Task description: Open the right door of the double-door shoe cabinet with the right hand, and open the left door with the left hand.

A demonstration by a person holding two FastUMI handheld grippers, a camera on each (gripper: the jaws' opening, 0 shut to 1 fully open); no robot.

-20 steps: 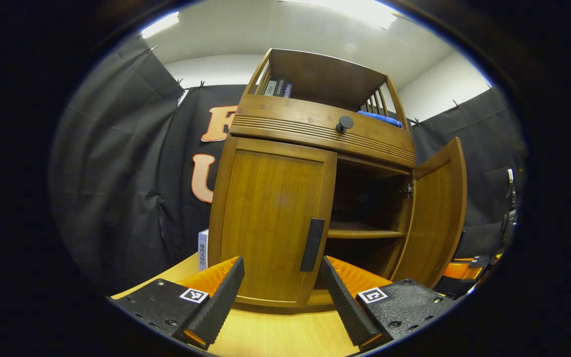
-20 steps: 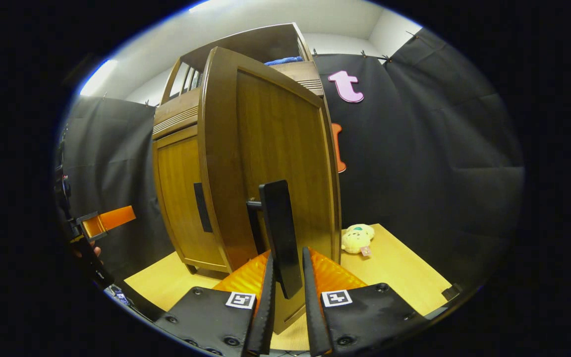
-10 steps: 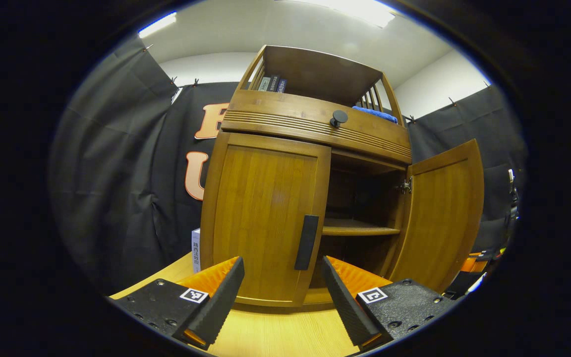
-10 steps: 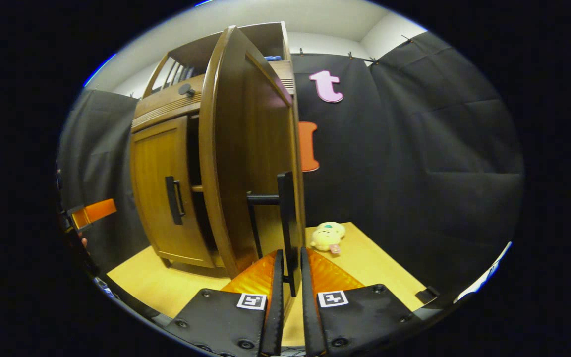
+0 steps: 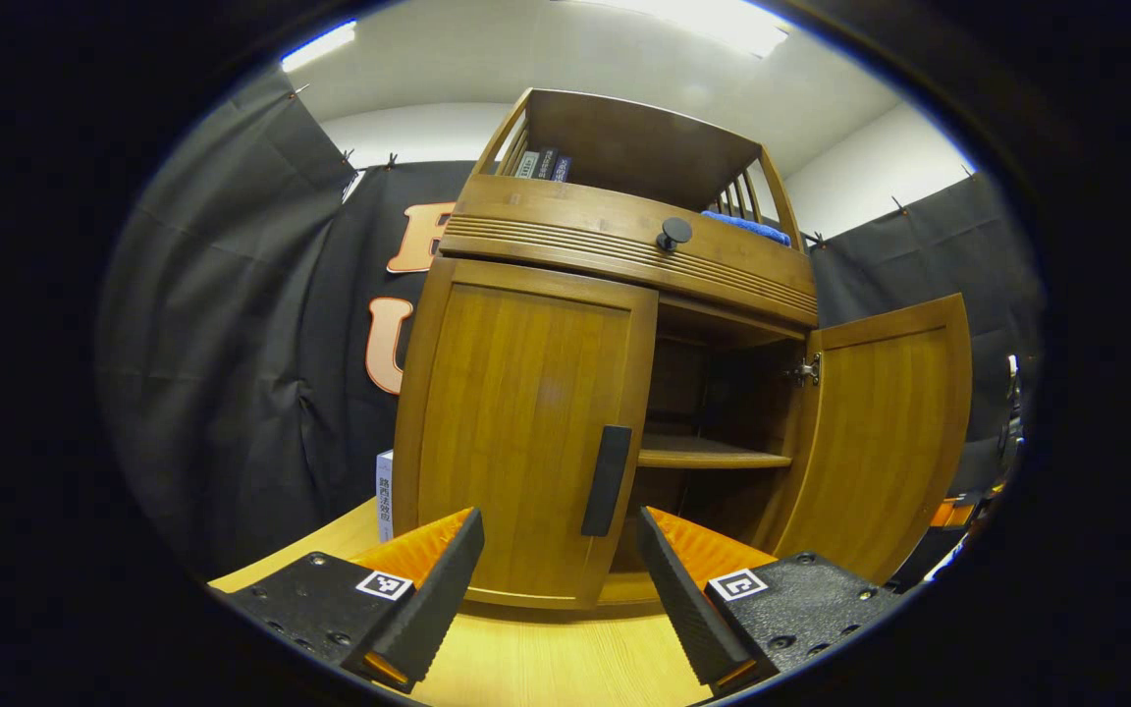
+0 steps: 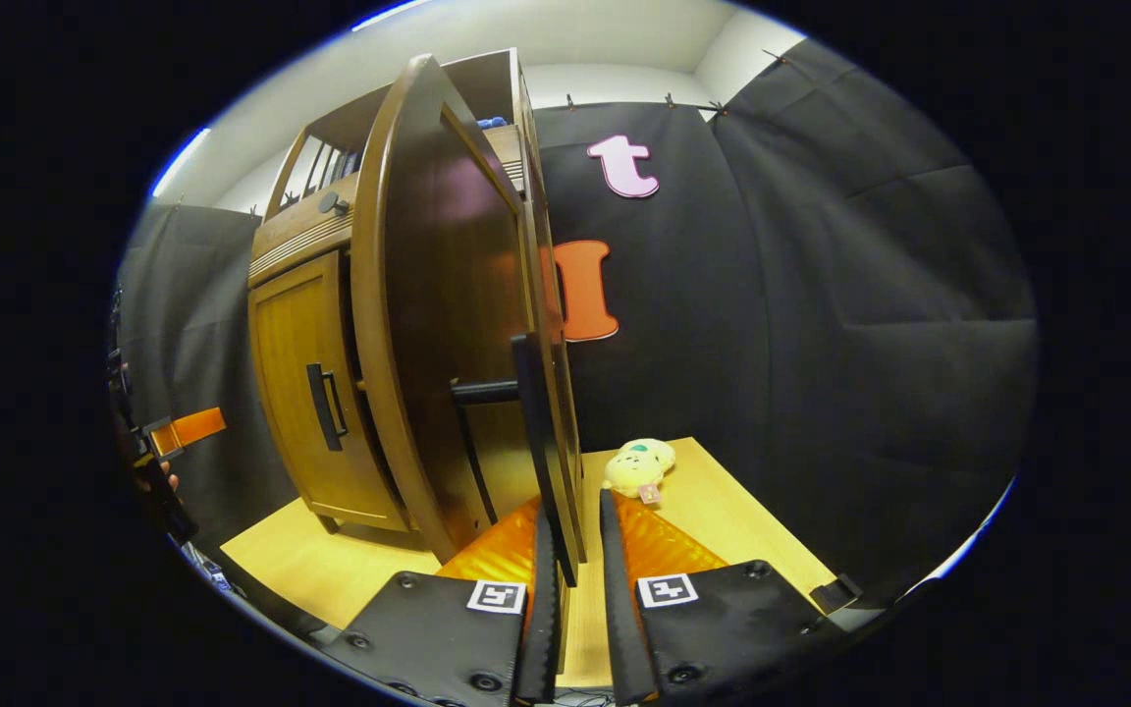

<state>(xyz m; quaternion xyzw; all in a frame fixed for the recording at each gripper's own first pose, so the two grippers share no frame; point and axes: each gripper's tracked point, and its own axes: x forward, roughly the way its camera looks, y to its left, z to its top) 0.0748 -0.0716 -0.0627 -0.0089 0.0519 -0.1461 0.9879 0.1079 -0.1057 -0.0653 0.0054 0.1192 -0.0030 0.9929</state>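
The brown wooden double-door shoe cabinet [image 5: 624, 265] stands on a pale wooden tabletop [image 5: 546, 658], against the black cloth wall. Its left door [image 5: 516, 432] is closed, its dark vertical bar handle [image 5: 607, 480] untouched. The left gripper [image 5: 556, 589] hovers in front of that handle with its jaws spread wide and nothing between them; the handle lies beyond the gap, apart from both fingers. The right door [image 5: 880, 432] is swung far open, exposing a wooden inner shelf [image 5: 713, 454]. In the right gripper view, the right gripper [image 6: 575, 589] has its jaws drawn nearly together around the lower end of the right door's dark bar handle [image 6: 541, 452]; whether both fingers actually press on it cannot be told. A round black knob [image 5: 673, 234] sits on the ribbed drawer front above the doors. A small yellow plush toy [image 6: 636, 467] lies on the tabletop near the open door, and a white box [image 5: 385, 494] stands beside the cabinet's left side.
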